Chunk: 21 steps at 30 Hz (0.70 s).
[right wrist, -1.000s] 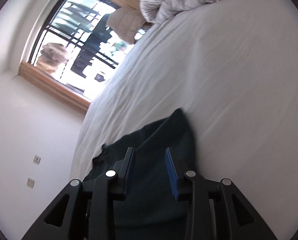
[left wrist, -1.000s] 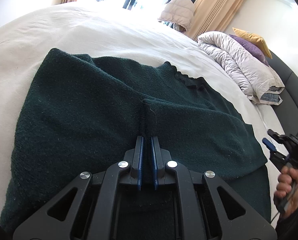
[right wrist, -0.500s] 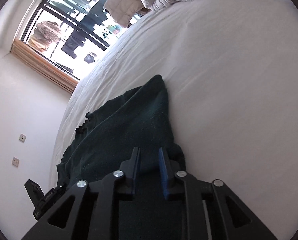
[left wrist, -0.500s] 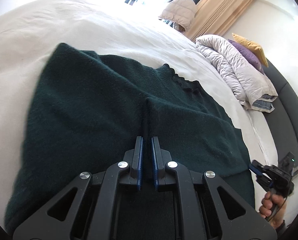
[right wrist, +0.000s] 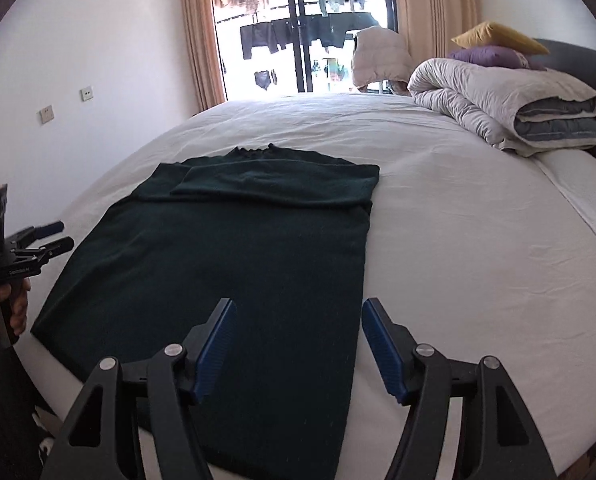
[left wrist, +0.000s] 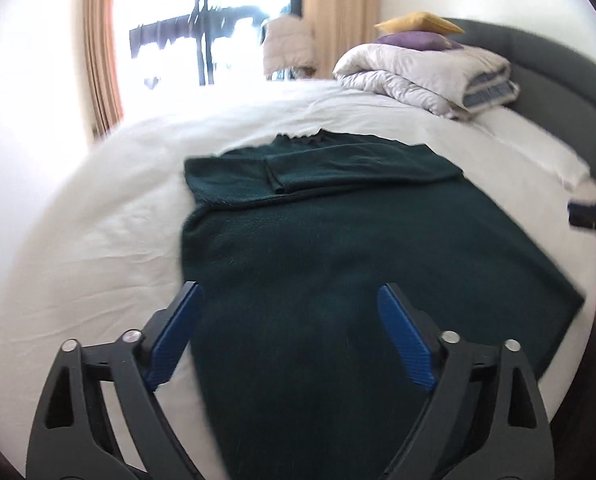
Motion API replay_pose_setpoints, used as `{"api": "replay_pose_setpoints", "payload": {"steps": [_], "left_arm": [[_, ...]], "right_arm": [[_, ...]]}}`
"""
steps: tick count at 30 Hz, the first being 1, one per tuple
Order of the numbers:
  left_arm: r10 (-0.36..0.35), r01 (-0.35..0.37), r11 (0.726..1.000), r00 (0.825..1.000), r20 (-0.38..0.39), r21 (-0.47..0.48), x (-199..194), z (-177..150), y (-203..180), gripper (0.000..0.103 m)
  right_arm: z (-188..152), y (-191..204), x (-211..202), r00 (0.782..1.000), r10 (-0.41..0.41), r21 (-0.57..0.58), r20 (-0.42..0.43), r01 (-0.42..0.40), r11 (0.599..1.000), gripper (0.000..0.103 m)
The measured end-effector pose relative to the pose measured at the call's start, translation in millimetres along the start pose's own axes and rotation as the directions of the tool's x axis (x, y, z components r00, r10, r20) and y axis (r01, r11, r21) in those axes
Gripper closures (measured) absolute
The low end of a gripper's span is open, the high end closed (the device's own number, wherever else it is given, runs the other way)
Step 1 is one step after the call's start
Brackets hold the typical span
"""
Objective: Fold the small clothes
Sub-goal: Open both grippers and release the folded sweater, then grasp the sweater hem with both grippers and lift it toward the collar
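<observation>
A dark green sweater (left wrist: 338, 248) lies flat on the white bed (left wrist: 97, 240), neck toward the window, with both sleeves folded across its chest. My left gripper (left wrist: 287, 288) hovers above the sweater's near left part. Its jaws are opening and wide apart, with no cloth pinched between them. My right gripper (right wrist: 298, 302) hangs over the sweater's (right wrist: 225, 248) near right edge, jaws also opening and gripping nothing. In the right wrist view the left gripper (right wrist: 63, 235) shows at the left, held by a hand (right wrist: 13, 304). The right gripper's blurred tip (left wrist: 582, 214) shows at the left wrist view's right edge.
A rolled grey duvet (right wrist: 506, 108) with a purple cushion (right wrist: 494, 56) and a yellow cushion (right wrist: 498, 36) lies at the bed's right, against a dark headboard (left wrist: 558, 64). Beyond the bed are a bright window (right wrist: 298, 28) with curtains and a puffy jacket (right wrist: 380, 56). The bed's near edge is close below the grippers.
Both grippers have let go of the sweater, spread their jaws and pulled back toward the near bed edge, rolling level. The sweater now lies flat with its sleeves folded in.
</observation>
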<state>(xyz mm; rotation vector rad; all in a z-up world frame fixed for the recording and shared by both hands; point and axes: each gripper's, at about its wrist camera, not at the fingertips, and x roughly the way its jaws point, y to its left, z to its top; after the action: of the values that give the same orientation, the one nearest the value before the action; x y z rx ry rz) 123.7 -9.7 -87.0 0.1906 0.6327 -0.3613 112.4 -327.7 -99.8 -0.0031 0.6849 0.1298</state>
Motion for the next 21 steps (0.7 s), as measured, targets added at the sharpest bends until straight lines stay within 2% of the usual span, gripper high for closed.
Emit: {"api": "replay_pose_setpoints", "payload": {"steps": [3, 5, 6, 9, 10, 12, 14, 18, 21], "left_arm": [[0.036, -0.042, 0.981, 0.999, 0.036, 0.19, -40.1, -36.0, -33.8, 0.011], [0.043, -0.06, 0.953, 0.997, 0.064, 0.297, -60.6, -62.2, -52.3, 0.011], [0.058, -0.079, 0.93, 0.996, 0.07, 0.36, -66.2, -75.8, -61.9, 0.011], [0.151, -0.167, 0.826, 0.986, 0.074, 0.538, -67.6, -114.7, -85.3, 0.011], [0.164, -0.177, 0.8, 0.984, 0.074, 0.574, -67.9, -124.7, -89.3, 0.011], [0.172, -0.189, 0.761, 0.981, 0.088, 0.621, -74.2, -141.5, -93.8, 0.011], [0.192, -0.218, 0.718, 0.975, 0.113, 0.661, -76.9, -151.7, -95.8, 0.011], [0.227, -0.262, 0.65, 0.963, 0.147, 0.714, -69.8, -160.9, -91.9, 0.011], [0.251, -0.306, 0.585, 0.949, 0.191, 0.751, -62.3, -166.3, -90.7, 0.011]], "right_arm": [[-25.3, 27.9, -23.7, 0.999, -0.034, -0.094, 0.022, 0.036, 0.995, 0.035], [-37.1, 48.9, -32.3, 0.997, -0.066, -0.186, 0.039, 0.072, 0.98, 0.035], [-41.9, 58.6, -34.1, 0.995, -0.084, -0.24, 0.047, 0.093, 0.966, 0.035], [-58.8, 86.4, -32.4, 0.988, -0.147, -0.407, 0.053, 0.156, 0.9, 0.035], [-64.5, 93.5, -31.1, 0.986, -0.16, -0.455, 0.053, 0.166, 0.875, 0.035], [-74.4, 106.1, -29.3, 0.983, -0.177, -0.529, 0.054, 0.179, 0.83, 0.035], [-83.8, 115.9, -27.7, 0.983, -0.179, -0.572, 0.049, 0.175, 0.801, 0.035], [-97.1, 128.6, -22.5, 0.981, -0.191, -0.623, 0.041, 0.175, 0.762, 0.036], [-102.5, 133.1, -21.6, 0.978, -0.202, -0.654, 0.047, 0.183, 0.734, 0.036]]}}
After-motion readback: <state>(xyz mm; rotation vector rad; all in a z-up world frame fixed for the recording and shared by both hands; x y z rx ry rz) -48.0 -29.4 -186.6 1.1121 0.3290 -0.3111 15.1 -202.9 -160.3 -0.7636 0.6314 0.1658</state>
